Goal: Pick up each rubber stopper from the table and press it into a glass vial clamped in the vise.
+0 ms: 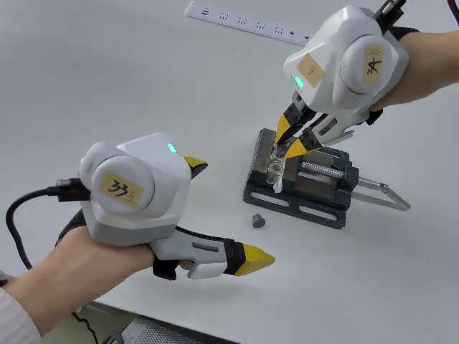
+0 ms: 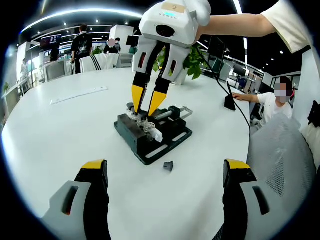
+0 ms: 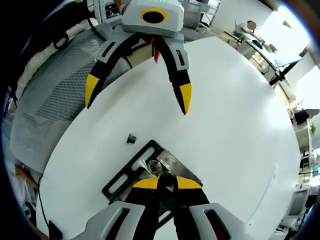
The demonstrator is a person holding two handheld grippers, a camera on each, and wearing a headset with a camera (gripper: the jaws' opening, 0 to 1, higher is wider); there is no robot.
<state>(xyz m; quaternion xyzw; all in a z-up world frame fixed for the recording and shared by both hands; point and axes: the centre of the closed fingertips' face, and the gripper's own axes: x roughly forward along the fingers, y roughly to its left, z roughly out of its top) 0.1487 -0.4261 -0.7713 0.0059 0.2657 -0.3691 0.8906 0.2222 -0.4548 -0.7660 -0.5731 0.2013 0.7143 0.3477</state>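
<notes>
Rubber stopper (image 3: 166, 180) appears clenched between the jaws of the right gripper (image 1: 288, 141), just above the glass vial (image 1: 276, 170) clamped in the vise (image 1: 315, 204). Step in hand: seating it. The next move calls for a straight downward press, centred on the vial mouth. Left gripper (image 1: 227, 211) hovers released and empty. A second stopper (image 1: 258, 221) lies on the table (image 1: 107, 86) beside the vise. The power strip (image 1: 244, 21) is well apart and obstructs nothing.

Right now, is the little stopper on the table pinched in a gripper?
No, the stopper lies loose on the white table by the vise, apart from the open left gripper.
</notes>
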